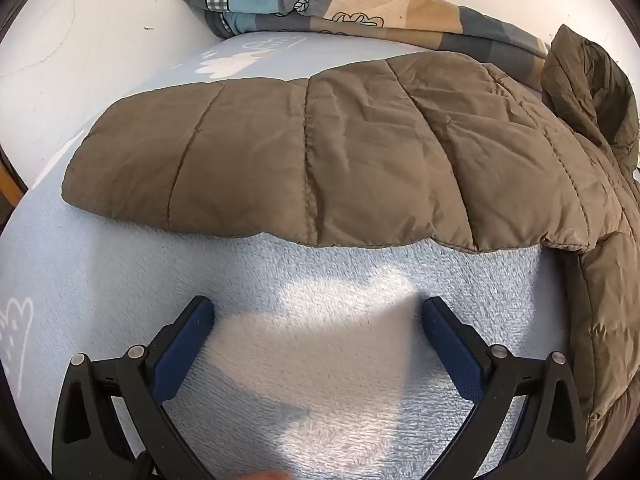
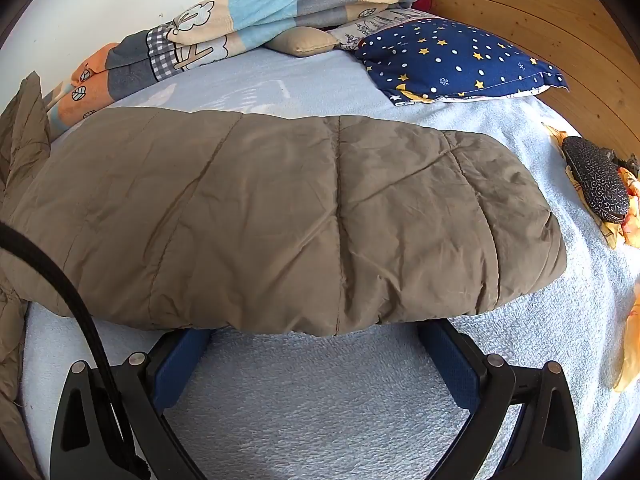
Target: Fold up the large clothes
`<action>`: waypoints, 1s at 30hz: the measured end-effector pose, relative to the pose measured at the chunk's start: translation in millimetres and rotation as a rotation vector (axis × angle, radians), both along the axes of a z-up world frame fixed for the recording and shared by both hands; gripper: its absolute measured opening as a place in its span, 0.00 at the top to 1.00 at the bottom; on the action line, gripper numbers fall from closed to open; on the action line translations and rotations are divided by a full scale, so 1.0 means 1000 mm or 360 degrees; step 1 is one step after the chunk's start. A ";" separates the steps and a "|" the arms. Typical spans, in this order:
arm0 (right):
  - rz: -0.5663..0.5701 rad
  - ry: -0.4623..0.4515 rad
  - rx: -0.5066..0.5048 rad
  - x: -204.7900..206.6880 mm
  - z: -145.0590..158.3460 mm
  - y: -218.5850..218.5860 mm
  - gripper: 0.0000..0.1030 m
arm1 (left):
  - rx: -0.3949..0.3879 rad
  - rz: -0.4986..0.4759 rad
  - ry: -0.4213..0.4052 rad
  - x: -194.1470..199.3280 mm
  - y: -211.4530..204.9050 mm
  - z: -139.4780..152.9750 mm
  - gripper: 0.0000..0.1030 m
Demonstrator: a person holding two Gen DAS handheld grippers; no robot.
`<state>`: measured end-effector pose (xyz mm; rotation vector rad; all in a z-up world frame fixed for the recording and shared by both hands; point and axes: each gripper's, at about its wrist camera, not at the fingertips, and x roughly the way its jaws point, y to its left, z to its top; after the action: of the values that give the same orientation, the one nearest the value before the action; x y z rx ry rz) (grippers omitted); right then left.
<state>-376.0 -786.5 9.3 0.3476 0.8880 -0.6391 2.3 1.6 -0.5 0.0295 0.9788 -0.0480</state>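
A large brown quilted puffer jacket lies spread on a light blue fleece bed cover (image 1: pixel 304 360). In the left wrist view one sleeve (image 1: pixel 280 160) stretches across the frame, with the body and hood at the right (image 1: pixel 588 80). My left gripper (image 1: pixel 318 320) is open and empty, a little short of the sleeve's near edge. In the right wrist view the other sleeve (image 2: pixel 300 220) lies across the frame. My right gripper (image 2: pixel 316 330) is open, its blue fingertips (image 2: pixel 434 336) tucked just under the sleeve's near edge, one to each side.
A folded patchwork blanket (image 1: pixel 340 4) lies along the white wall behind the jacket; it also shows in the right wrist view (image 2: pixel 224 28). A navy star-print pillow (image 2: pixel 456 60), a small beige cushion (image 2: pixel 304 40) and a dark patterned case (image 2: pixel 596 180) on orange cloth lie at the right. A wooden headboard (image 2: pixel 540 12) bounds that side.
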 end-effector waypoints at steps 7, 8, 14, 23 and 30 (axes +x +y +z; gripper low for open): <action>0.0000 0.0000 0.0000 0.000 0.000 0.000 0.00 | -0.0003 -0.0005 -0.0005 0.002 0.006 -0.007 0.00; 0.0000 0.0000 0.0000 0.000 0.000 0.000 0.00 | 0.0008 -0.0002 -0.0012 -0.001 0.003 -0.005 0.00; 0.0000 0.0000 0.0001 0.000 0.000 0.000 0.00 | 0.0040 -0.0010 0.0003 -0.014 0.002 0.000 0.00; -0.0001 -0.0005 -0.0002 0.006 0.002 0.000 0.00 | -0.0059 -0.0065 0.0084 -0.068 0.042 0.031 0.00; -0.0010 0.0000 0.0001 0.000 0.000 0.001 0.00 | -0.0011 0.0100 -0.0353 -0.145 0.081 0.136 0.00</action>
<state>-375.7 -785.1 9.4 0.3510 0.8874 -0.6450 -142.7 82.3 135.5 -0.0023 0.7574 0.0100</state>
